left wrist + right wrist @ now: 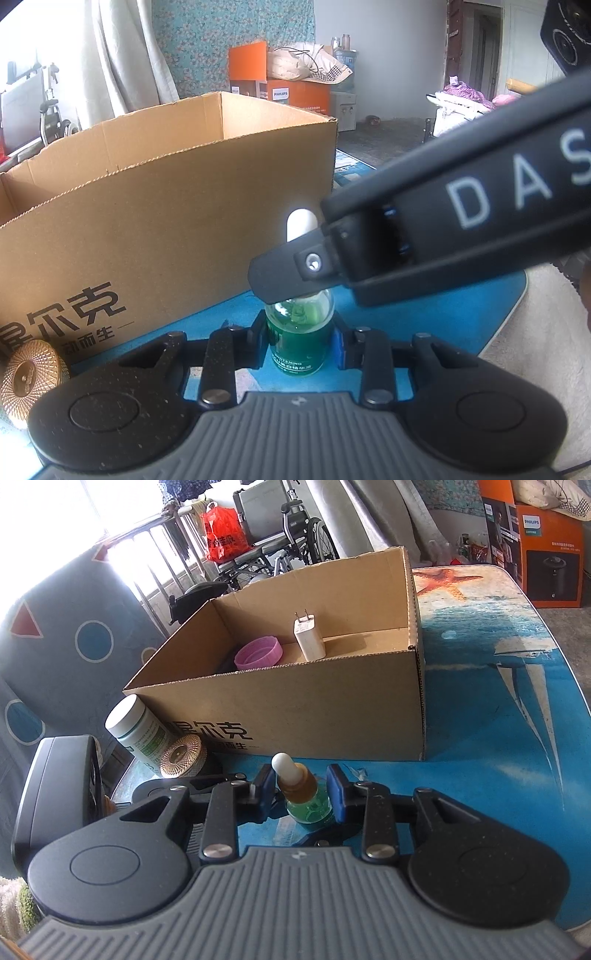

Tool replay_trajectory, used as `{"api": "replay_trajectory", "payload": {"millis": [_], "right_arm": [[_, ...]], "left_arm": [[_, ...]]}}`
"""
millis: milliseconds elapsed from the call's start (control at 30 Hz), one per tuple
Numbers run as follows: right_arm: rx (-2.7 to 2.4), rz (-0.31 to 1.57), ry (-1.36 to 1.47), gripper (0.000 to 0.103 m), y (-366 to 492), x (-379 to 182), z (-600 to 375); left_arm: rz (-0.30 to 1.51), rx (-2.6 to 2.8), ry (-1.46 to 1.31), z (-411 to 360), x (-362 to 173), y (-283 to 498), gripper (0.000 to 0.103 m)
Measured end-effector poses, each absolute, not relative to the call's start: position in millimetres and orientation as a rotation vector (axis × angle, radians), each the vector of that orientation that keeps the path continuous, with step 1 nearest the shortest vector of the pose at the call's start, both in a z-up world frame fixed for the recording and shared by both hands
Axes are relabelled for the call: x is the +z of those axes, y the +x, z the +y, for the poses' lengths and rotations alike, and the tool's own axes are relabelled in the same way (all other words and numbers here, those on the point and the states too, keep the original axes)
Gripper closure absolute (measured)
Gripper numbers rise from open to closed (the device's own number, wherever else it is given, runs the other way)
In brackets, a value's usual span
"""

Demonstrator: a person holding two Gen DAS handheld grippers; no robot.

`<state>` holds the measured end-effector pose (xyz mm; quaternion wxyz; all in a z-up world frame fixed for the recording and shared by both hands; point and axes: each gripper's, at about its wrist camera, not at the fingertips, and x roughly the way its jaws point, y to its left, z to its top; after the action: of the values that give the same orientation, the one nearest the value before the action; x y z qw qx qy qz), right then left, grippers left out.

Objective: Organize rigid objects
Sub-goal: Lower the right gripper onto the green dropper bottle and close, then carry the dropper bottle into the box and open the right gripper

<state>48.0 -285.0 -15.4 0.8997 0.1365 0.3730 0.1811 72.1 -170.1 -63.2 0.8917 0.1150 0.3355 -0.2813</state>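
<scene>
Left claw point(300, 341) gripping one dropper bottle point(300, 332), right claw point(301, 794) seemingly open

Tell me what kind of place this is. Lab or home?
Most likely a lived-in home room, not a lab. A wheelchair is parked by a window railing, a Philips appliance box sits on the floor, and the work surface is a table with a printed sea-and-starfish cover holding a cardboard box.
</scene>
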Motion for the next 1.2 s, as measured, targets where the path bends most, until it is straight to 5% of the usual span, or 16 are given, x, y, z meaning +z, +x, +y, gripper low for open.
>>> {"api": "replay_trajectory", "payload": {"millis": [1200], "right_arm": [[0.413,0.688,0.269,0.081,26,33,-283]], "left_arm": [[0.643,-0.549,0.230,-152,-2,68,0.070]]}}
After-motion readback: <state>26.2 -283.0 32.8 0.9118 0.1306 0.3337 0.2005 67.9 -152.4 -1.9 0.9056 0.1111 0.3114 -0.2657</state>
